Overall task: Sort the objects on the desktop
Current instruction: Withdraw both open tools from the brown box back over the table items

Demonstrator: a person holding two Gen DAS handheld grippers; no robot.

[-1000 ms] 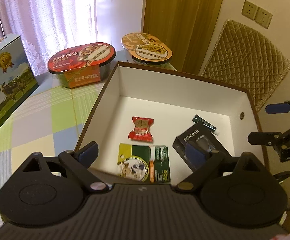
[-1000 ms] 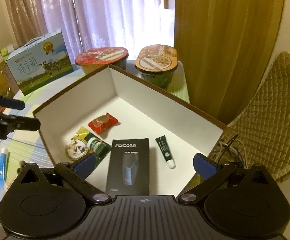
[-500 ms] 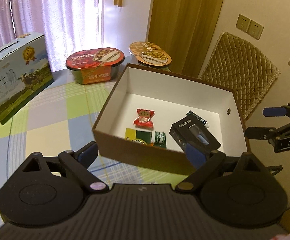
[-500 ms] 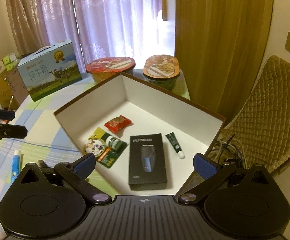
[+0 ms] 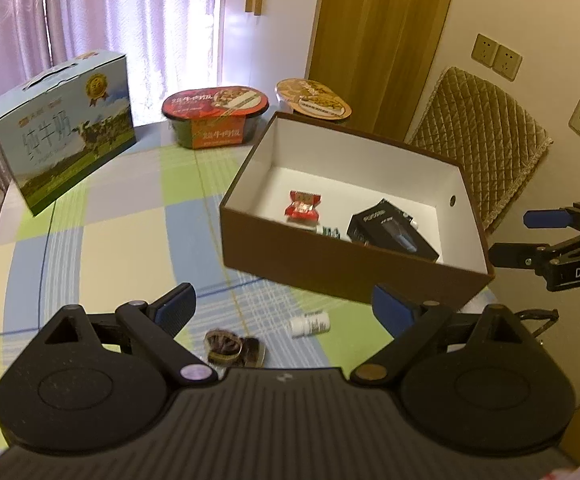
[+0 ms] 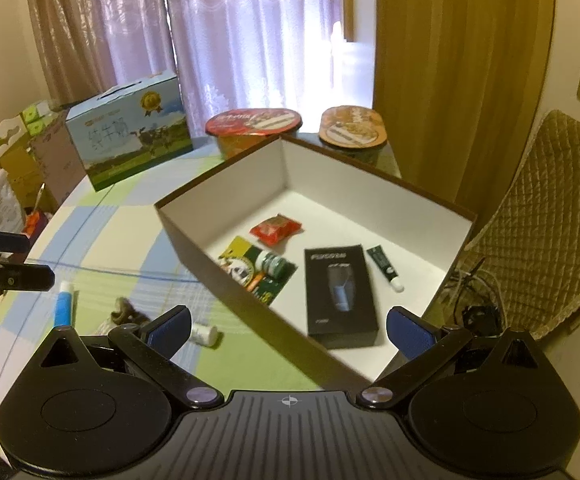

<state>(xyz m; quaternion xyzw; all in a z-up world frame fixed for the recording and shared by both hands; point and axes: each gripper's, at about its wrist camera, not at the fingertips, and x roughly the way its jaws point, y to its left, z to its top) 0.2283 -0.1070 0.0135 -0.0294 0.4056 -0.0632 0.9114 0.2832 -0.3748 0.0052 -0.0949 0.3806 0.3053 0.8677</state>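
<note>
Brown box [image 5: 330,264] sits at twelve o'clock, four items inside; left gripper [image 5: 285,304] and right gripper [image 6: 290,328] both gape, empty. White bottle [image 5: 310,325] lies at six o'clock of it — round, so a careless pinch could roll it away.

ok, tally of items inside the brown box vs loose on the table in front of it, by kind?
In the box:
red snack packet: 1
green-yellow packet: 1
black boxed shaver: 1
small dark tube: 1
Loose on the table:
white bottle: 1
blue tube: 1
dark wrapped snack: 1
Total: 7
</note>
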